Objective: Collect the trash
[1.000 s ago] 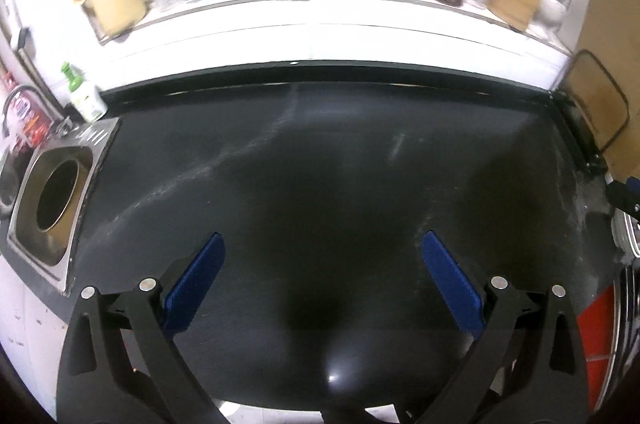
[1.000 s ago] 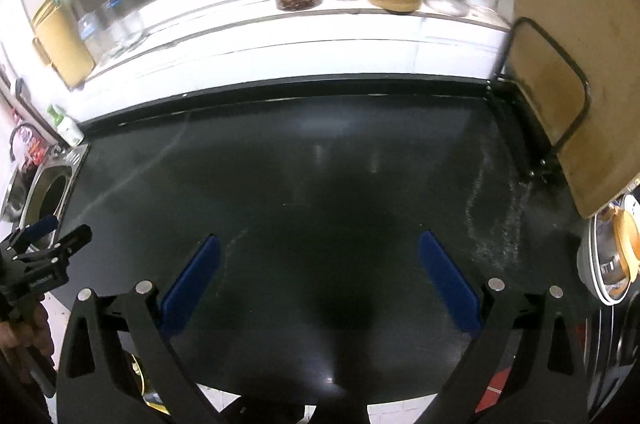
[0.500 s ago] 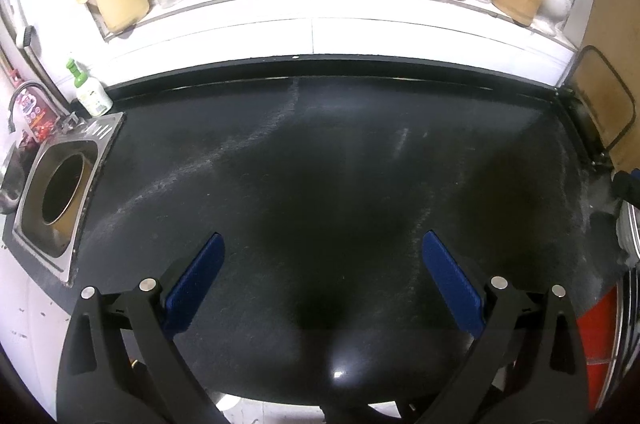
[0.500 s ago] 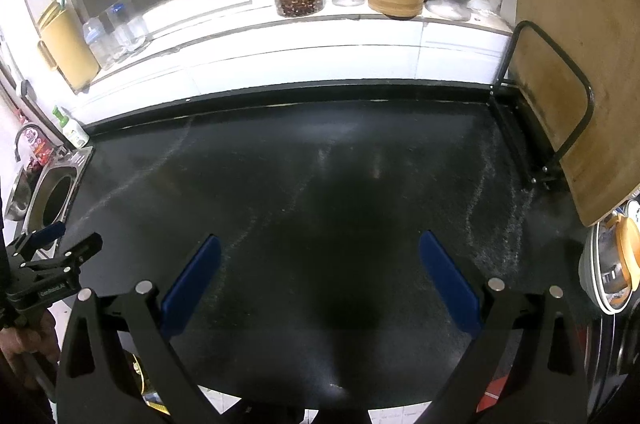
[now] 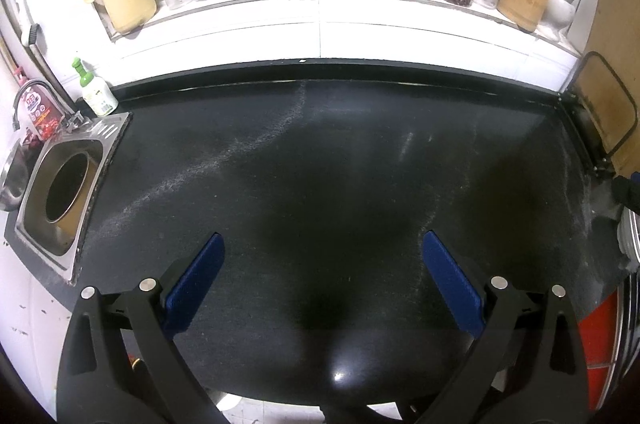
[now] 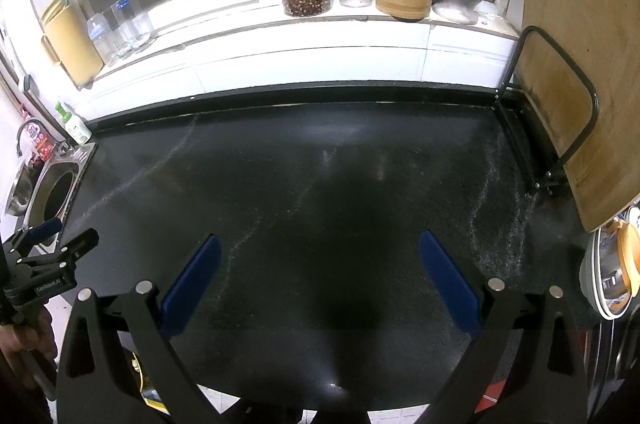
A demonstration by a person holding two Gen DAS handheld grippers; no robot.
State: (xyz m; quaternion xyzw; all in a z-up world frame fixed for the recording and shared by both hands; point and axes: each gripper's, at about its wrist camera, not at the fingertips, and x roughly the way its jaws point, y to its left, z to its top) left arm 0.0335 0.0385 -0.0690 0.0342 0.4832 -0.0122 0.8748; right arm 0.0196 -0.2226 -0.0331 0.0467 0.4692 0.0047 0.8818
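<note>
Both views pulled back slightly, left hand-held gripper (image 5: 322, 256) and right hand-held gripper (image 6: 320, 256) spread wide — empty, above black counter (image 5: 320, 163)

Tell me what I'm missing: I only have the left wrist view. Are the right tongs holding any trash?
Observer: No. The right tongs stand wide open above the black countertop, gripping nothing.
Operator: What sits at the counter's right edge?
Observer: A stack of white bowls with something orange inside, just below the leaning wooden cutting board.
Operator: And what is holding the other tool?
Observer: A bare left hand grips the handle of the left tongs.
</note>
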